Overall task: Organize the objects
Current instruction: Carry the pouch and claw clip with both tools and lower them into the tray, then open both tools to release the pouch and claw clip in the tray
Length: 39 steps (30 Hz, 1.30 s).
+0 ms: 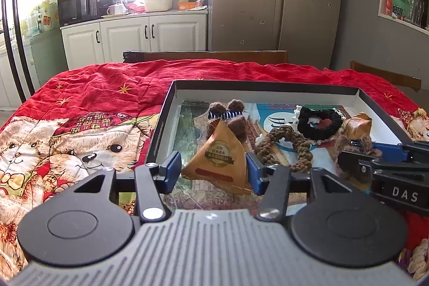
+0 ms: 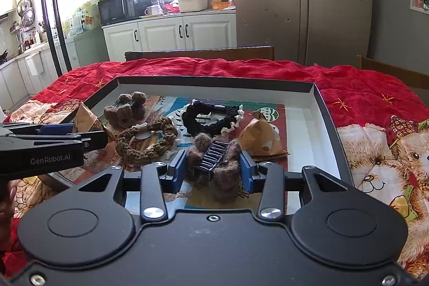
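Nearest, left gripper (image 1: 213, 170) pinches a crinkly, light triangular packet (image 1: 218, 156) at the tray's (image 1: 265, 88) near edge; right gripper (image 2: 211, 170) straddles a fuzzy claw clip (image 2: 211, 160), contact unclear. Grab its stiff middle.

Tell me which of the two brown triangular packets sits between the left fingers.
The near-left packet with the round label, between the left gripper fingers. The other packet lies right, beyond the right gripper.

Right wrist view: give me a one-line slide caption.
Right gripper straddles a fuzzy brown hair clip in the tray; left gripper holds a paper packet.
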Motion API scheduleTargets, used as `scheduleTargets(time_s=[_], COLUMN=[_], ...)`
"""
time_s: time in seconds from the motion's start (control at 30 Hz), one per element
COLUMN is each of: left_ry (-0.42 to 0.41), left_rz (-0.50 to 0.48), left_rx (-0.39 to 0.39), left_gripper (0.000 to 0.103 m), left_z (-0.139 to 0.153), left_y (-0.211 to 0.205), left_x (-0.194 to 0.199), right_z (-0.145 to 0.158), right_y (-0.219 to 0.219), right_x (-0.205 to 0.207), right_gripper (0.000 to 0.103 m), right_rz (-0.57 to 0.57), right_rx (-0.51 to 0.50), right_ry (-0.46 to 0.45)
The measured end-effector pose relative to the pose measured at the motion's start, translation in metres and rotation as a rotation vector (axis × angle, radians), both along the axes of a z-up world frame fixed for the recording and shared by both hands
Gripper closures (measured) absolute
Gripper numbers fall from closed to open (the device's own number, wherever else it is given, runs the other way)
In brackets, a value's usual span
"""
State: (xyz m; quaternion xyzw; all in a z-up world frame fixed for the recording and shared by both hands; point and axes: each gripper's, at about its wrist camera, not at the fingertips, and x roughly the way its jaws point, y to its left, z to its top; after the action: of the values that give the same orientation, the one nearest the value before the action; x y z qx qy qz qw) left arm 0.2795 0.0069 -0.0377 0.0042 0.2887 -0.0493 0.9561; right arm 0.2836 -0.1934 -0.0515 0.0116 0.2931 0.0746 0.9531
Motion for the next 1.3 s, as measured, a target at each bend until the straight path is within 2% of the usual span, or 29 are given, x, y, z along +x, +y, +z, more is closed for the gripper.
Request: scheduleTargets(time_s=[0.87,0.93,1.3], left_ry=[0.055,0.056,0.063], left_rz=[-0.025,-0.025,-0.031], left_rx=[0.044,0.047,0.049], left_gripper=[0.046,0.042,0.036], left_z=[-0.0066,-0.0064,-0.0067], left_y=[-0.0066,-0.0073,-0.0086], left_x=[0.0029,0.003,0.0025], right_z=[-0.0021,-0.0024,-0.0027], right_y=[0.0041,0.0047,0.0085], right_x=[0.003,0.003,0.0037], right_gripper=[0.062,0.061,0.057], right_rz=[-0.003,-0.001,0.007], right_rx=[-0.033,-0.038,-0.066], right_ry=[0.013,0.013,0.019])
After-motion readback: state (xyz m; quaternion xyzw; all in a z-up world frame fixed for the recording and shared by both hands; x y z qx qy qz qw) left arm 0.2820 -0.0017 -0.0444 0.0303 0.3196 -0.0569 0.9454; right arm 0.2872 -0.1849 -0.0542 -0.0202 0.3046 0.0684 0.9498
